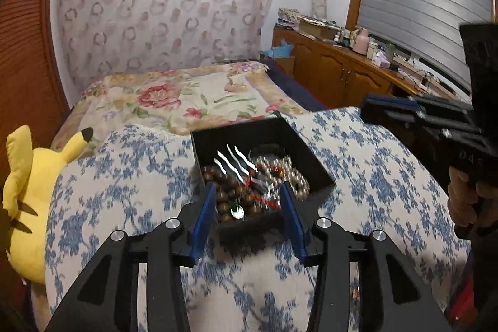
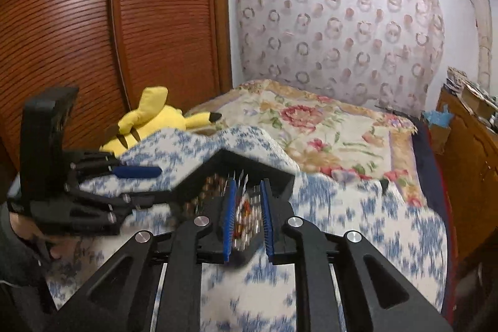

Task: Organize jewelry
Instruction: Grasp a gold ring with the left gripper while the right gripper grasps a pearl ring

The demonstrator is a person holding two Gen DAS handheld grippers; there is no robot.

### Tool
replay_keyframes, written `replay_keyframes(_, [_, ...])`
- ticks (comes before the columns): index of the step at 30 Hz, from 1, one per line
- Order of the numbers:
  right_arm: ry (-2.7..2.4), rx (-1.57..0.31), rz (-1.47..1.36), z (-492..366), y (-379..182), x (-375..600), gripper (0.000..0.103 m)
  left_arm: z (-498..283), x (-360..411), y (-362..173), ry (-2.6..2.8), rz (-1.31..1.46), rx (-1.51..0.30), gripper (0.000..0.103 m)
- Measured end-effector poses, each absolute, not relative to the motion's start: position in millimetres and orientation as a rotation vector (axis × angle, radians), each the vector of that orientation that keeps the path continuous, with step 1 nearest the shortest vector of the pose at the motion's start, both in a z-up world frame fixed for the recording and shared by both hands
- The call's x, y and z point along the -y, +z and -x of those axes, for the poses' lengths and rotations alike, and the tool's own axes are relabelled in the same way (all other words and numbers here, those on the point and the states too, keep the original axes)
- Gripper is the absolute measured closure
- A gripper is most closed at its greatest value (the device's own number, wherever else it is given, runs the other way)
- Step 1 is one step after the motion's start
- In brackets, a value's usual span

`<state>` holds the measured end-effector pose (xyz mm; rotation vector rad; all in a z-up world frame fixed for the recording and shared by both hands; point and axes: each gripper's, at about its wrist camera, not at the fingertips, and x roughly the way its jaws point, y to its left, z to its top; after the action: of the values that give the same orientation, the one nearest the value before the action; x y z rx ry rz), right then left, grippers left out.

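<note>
Box: a black open-top box [image 1: 314,173] sits at the centre of the left wrist view on a blue-and-white floral cushion [image 1: 389,176].
Contents: brown wooden beads [image 1: 224,192] lie along the box's left side, wavy silver hairpins [image 1: 235,162] in the middle, pale pearl-like beads [image 1: 295,176] to the right; red cord shows among them.
Left gripper: the left gripper [image 1: 249,204] hovers over the box's near edge, blue pads parted, nothing pressed between them.
Right gripper: the right gripper [image 2: 247,207] points into the box from lower centre of its own view; its pads stand narrowly apart, blurred jewelry showing in the gap, no visible grip.
Surroundings: a yellow plush toy [image 1: 28,195] lies at the left edge; a floral bedspread [image 1: 174,101] lies behind the cushion.
</note>
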<state>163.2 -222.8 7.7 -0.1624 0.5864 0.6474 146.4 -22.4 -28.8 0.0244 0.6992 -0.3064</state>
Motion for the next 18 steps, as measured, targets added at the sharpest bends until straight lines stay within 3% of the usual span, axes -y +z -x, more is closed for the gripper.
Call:
replay_keyframes(3, [0.635, -0.614, 0.152, -139, -9, 234, 0.071, -130, 25, -36, -0.316, -0.033, -0.712, 0.058])
replay_keyframes(18, [0.645, -0.829, 0.214, -72, -95, 248, 0.070, -78, 61, -86, -0.428, -0.066, -0.833, 0.056])
